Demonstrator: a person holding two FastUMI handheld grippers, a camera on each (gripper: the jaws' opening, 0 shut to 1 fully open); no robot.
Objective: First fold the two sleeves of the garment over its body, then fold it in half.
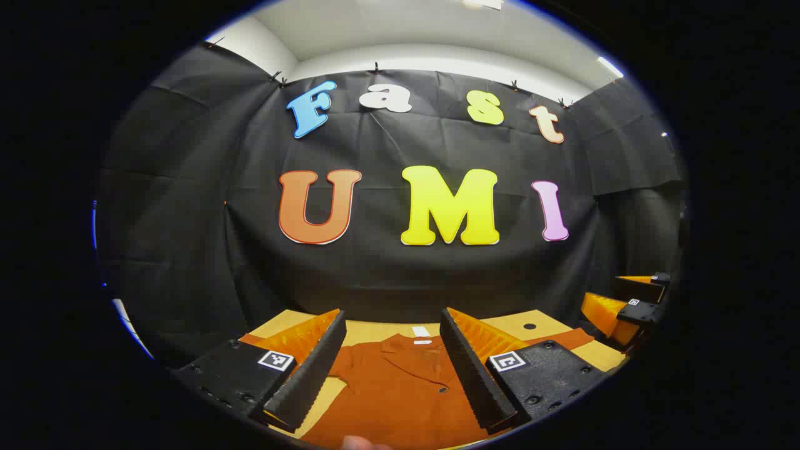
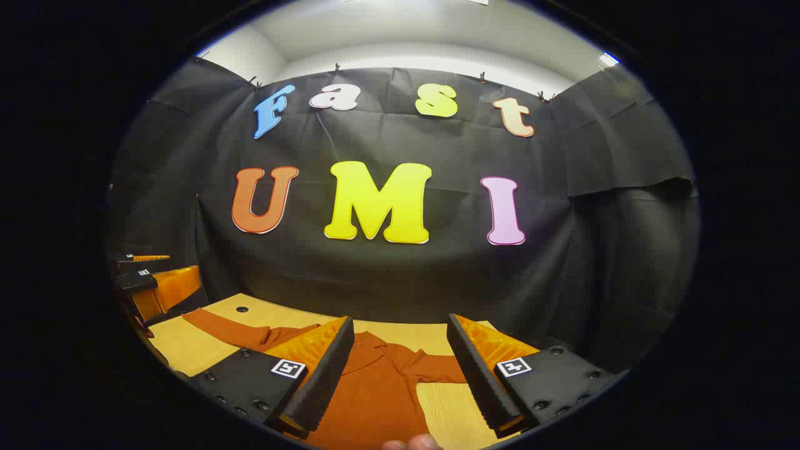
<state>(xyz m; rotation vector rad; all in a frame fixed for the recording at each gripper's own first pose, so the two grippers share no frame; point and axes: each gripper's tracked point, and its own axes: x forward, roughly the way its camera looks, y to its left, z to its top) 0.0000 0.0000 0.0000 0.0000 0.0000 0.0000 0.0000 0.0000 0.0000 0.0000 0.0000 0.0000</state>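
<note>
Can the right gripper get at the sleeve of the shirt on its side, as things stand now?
Probably yes. In the right gripper view, the right gripper is open above the rust-coloured shirt, and the sleeve lies flat on the wooden table between the fingers, with nothing on it.

- I am holding my left gripper (image 1: 392, 362) level and facing forward, its two fingers spread wide with nothing between them.
- I am holding my right gripper (image 2: 400, 369) the same way, fingers parted and gripping nothing.
- My right gripper (image 1: 631, 306) is hovering at the far right of the left gripper view.
- A fingertip (image 2: 412, 444) of mine is peeking in at the near edge.
</note>
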